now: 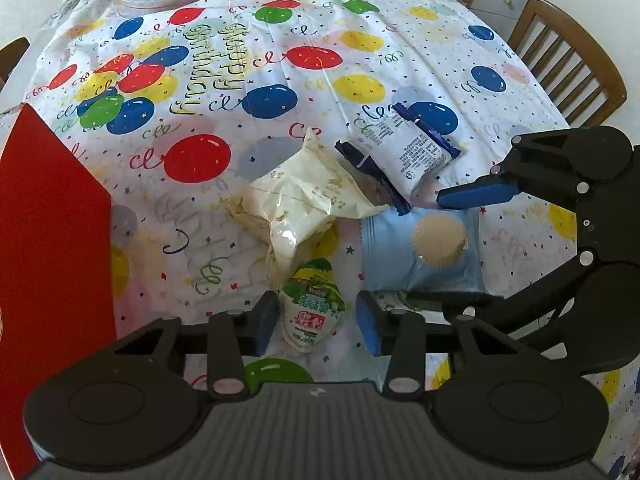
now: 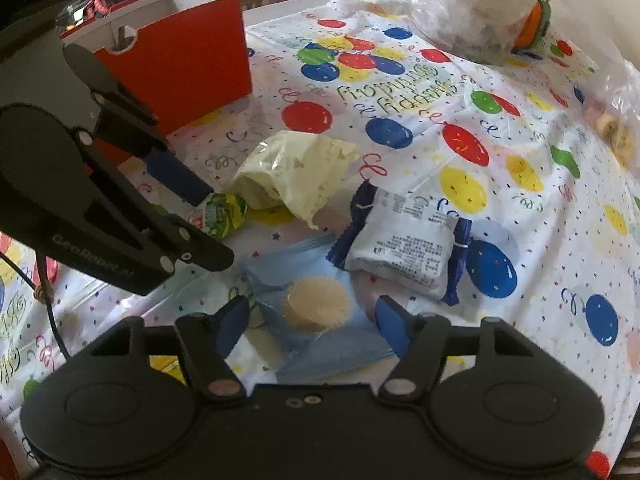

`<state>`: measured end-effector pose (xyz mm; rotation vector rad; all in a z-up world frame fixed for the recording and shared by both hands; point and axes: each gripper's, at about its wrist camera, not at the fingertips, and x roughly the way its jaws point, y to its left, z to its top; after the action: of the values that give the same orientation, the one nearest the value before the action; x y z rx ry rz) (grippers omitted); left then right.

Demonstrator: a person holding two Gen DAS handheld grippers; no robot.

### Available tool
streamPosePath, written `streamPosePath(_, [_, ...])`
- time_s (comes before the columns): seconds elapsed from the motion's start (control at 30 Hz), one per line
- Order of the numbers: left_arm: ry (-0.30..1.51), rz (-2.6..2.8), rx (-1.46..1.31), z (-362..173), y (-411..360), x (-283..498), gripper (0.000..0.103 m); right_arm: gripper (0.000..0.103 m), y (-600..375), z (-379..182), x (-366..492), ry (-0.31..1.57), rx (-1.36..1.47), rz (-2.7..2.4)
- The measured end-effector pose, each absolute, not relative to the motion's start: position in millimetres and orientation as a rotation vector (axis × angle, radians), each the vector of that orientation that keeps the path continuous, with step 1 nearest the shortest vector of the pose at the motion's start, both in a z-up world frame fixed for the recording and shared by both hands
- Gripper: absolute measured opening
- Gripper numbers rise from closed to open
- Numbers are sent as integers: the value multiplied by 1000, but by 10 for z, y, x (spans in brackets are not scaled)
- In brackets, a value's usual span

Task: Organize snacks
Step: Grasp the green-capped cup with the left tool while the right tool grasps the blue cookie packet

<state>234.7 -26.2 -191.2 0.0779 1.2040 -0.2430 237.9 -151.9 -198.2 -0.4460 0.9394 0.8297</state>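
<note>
A small green-and-white snack packet [image 1: 312,312] lies on the balloon tablecloth [image 1: 360,12]. My left gripper [image 1: 318,324] is shut on it, a blue pad at each side; the right wrist view shows the same grip [image 2: 214,226] on the packet [image 2: 220,212]. A light blue packet with a cupcake picture [image 2: 316,312] lies flat between the fingers of my right gripper [image 2: 312,322], which stands open around it. In the left wrist view the right gripper [image 1: 446,248] brackets that packet [image 1: 424,252]. A cream packet [image 1: 296,200] and a white-and-navy packet [image 1: 400,152] lie just beyond.
A red cardboard box [image 2: 180,60] with an open top stands at the table's left side. A crumpled clear plastic bag [image 2: 472,4] sits at the far edge. A wooden chair [image 1: 568,60] stands by the right side of the table.
</note>
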Motion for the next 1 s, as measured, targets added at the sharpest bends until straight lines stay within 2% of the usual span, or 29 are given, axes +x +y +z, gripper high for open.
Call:
streamPosePath(0.07, [1203,-238,95,-1912,-274,2344,35,60,-1533,-1975,2378,940,-439,829])
streamPosePath(0.3, [1204,-232,95,-1911,-259,2313,34,47,-1552,-1960,2308,934,-427,799])
streamPosePath(0.7, [1185,-193,22,-1779,-121,2068,34,45,-1648,-1823,1996,944,-319,715])
streamPosePath(1.0, [1124,-208,-29,-1459,9,1731,34,45,-1642,-1450,1575,902,-250,668])
